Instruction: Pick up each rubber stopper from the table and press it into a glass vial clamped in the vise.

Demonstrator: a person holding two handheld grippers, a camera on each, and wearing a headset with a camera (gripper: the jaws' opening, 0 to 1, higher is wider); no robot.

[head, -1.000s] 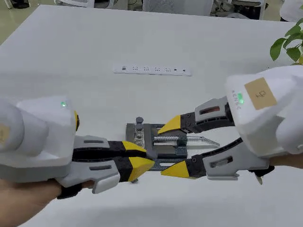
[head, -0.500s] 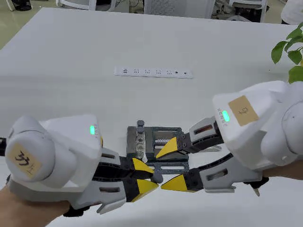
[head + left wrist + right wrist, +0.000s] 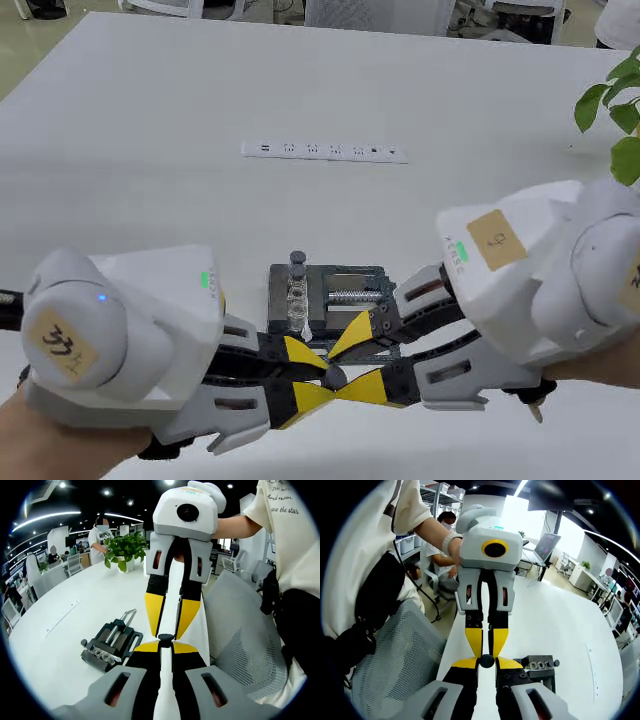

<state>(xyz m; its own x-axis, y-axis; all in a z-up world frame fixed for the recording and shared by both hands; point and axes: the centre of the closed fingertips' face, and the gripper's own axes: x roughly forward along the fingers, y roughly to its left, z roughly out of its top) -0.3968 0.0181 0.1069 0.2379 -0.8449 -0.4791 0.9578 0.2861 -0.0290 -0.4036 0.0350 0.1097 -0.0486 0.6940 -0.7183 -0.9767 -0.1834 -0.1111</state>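
Yellow-tipped left tool (image 3: 324, 379) pinches a stopper (image 3: 334, 377) just beside the vise (image 3: 350, 285), on the person's side. The right tool (image 3: 343, 376) brackets it too, grip unclear. Far vial (image 3: 297, 262) looks plugged, other vials (image 3: 297, 298) open: most remains.

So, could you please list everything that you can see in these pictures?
table: one, white, under the work.
vise: one, dark grey, on the table's near side.
vials: several, clear, in a row in the vise.
stopper: one, dark, in front of the vise.
power strip: one, white, farther back.
plant: one, green, table's right side.
chair: one, grey mesh, beside the table.
left claw: one, yellow-tipped, gripping the stopper.
right claw: one, yellow-tipped, tips at the stopper.
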